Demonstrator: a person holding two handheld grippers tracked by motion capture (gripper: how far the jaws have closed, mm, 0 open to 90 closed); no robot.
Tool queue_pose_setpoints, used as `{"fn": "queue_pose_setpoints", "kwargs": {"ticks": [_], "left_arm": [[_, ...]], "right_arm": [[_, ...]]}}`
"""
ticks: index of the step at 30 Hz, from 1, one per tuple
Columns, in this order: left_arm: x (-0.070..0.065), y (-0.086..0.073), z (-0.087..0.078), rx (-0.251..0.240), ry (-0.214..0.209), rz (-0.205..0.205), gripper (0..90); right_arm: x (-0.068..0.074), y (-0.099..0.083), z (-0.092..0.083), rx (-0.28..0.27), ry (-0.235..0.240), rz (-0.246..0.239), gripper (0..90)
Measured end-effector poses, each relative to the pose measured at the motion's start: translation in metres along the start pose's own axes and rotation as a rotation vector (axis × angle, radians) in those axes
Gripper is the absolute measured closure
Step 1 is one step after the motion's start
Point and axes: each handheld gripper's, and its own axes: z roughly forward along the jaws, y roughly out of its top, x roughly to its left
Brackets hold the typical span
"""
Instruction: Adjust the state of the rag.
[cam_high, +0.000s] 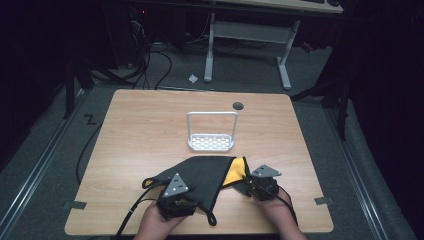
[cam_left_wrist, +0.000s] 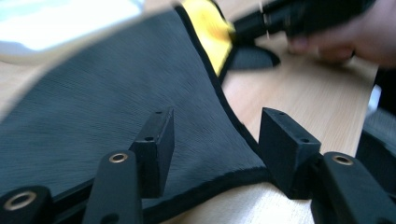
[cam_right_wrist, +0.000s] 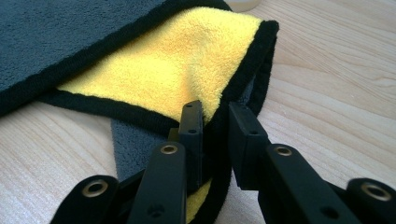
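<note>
Towel (cam_high: 200, 177) — dark grey microfibre with a yellow underside and black piping — is lying on the worktop (cam_high: 140, 130) just in front of the white wire rack (cam_high: 211, 131), half folded over. Right gripper (cam_right_wrist: 215, 122) is clamped on the turned-up yellow corner, jaws nearly together on the hem. Left gripper (cam_left_wrist: 215, 135) has its jaws apart over the near black edge, nothing pinched — one pad sits above the cloth, the other past the hem. My worry: if the right one pulls now, that thin pinch could slip and the fold would flop back. The loose near edge might also bunch up, since nothing's anchoring it.
</note>
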Motion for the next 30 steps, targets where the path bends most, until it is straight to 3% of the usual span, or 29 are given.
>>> {"fn": "queue_pose_setpoints", "kwargs": {"ticks": [3, 5, 7, 9, 11, 15, 20, 24, 27, 30], "left_arm": [[-0.004, -0.007, 0.020, 0.084, -0.008, 0.017, 42.1], [-0.007, -0.010, 0.026, 0.101, 0.007, 0.040, 44.1], [-0.011, -0.012, 0.026, 0.092, 0.056, 0.086, 55.1], [-0.011, -0.013, 0.025, 0.088, 0.062, 0.079, 73.0], [-0.009, -0.013, 0.024, 0.089, 0.055, 0.064, 85.0], [-0.008, -0.012, 0.019, 0.084, 0.061, 0.061, 88.0], [0.002, 0.005, -0.011, -0.030, 0.056, -0.005, 88.2], [0.023, 0.015, -0.042, -0.129, 0.098, -0.069, 88.2], [0.049, 0.019, -0.058, -0.175, 0.139, -0.146, 88.2], [0.082, 0.019, -0.067, -0.185, 0.165, -0.242, 88.1]], "right_arm": [[0.000, 0.000, 0.000, 0.002, 0.000, 0.000, 76.8], [0.000, 0.000, 0.000, 0.002, 0.001, 0.001, 76.8], [0.000, 0.000, 0.000, 0.001, 0.002, -0.001, 76.8], [0.000, 0.000, 0.000, 0.001, 0.003, 0.000, 76.8], [0.000, 0.000, 0.000, 0.001, 0.003, 0.001, 76.8], [0.000, 0.000, 0.000, 0.001, 0.004, 0.001, 76.8], [0.000, 0.000, -0.001, 0.000, 0.003, 0.002, 76.7], [0.000, 0.001, -0.001, 0.001, 0.005, 0.003, 76.8], [0.000, 0.001, -0.002, 0.000, 0.006, 0.004, 76.8], [0.001, 0.001, -0.004, -0.005, 0.009, 0.005, 76.6]]}}
